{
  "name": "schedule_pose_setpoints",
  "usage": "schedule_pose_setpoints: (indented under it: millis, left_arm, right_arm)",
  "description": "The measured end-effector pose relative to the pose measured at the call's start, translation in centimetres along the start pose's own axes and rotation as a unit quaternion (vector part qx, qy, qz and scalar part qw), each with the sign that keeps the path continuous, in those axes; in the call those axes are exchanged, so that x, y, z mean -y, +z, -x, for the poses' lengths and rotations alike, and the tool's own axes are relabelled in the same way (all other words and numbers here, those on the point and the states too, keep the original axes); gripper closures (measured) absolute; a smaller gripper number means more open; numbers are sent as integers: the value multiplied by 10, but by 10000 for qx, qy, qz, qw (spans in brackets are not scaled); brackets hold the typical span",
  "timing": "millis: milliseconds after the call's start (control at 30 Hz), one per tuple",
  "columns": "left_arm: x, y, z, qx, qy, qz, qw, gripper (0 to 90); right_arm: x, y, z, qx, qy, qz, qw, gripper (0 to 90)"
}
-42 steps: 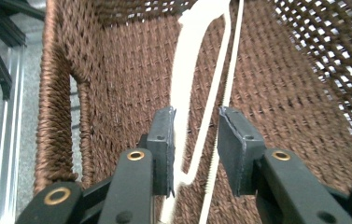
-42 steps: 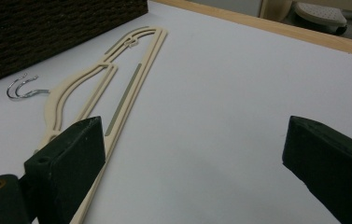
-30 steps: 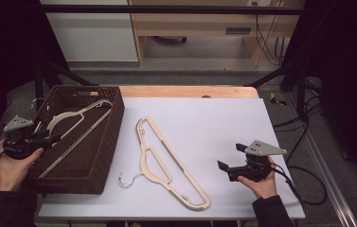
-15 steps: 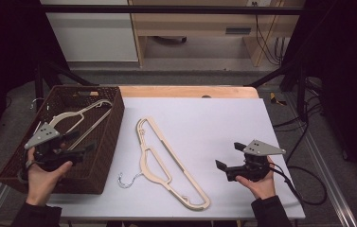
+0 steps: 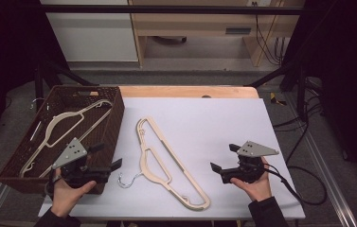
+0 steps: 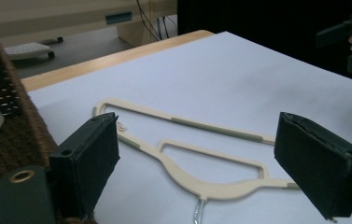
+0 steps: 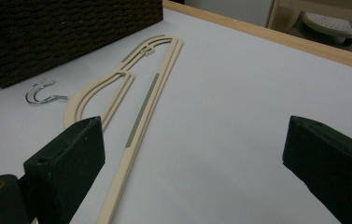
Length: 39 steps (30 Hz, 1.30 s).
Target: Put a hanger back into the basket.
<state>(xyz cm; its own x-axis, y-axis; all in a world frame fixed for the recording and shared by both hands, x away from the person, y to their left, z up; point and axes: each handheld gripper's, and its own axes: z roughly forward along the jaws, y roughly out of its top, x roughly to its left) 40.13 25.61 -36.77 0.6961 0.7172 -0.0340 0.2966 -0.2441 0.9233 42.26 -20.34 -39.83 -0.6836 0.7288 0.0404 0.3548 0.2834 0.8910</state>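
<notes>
left gripper (image 5: 111, 158): jaws wide, empty, at basket (image 5: 29, 156) edge | hanger (image 5: 166, 163): flat on table (image 5: 223, 123), just right of it | right gripper (image 5: 223, 160): wide, empty, beyond hanger

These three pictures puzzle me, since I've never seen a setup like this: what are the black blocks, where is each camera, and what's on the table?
A person sits at a table with a hand-held claw in each hand. The high view looks down from above: the left claw is over the near corner of a dark woven basket, the right claw over the white tabletop. The other two pictures come from cameras riding on the claws, so the black blocks are each claw's own jaws, standing wide apart with nothing between them. On the table lies a cream clothes hanger with a metal hook. Another hanger lies in the basket. The left claw's camera looks at the table hanger; nothing is held.
</notes>
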Motion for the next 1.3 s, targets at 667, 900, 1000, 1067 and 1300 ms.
schedule_pose_setpoints:
  millis: [667,900,1000,1067,1300]
  left_arm:
    - [28,44,20,375,332,-1018,9935,227]
    - [43,62,19,354,376,-1573,9862,343]
    - [48,69,18,290,339,-1744,9837,382]
    - [52,74,18,217,359,-1850,9818,422]
    - [62,86,13,17,430,-2180,9750,568]
  right_arm:
    - [4,7,-7,-153,-82,-157,9997,59]
    - [5,12,-10,-192,-99,-264,9994,59]
    - [5,13,-10,-202,-107,-269,9994,59]
    - [5,13,-10,-194,-105,-278,9994,59]
    - [6,15,-11,-205,-109,-311,9992,59]
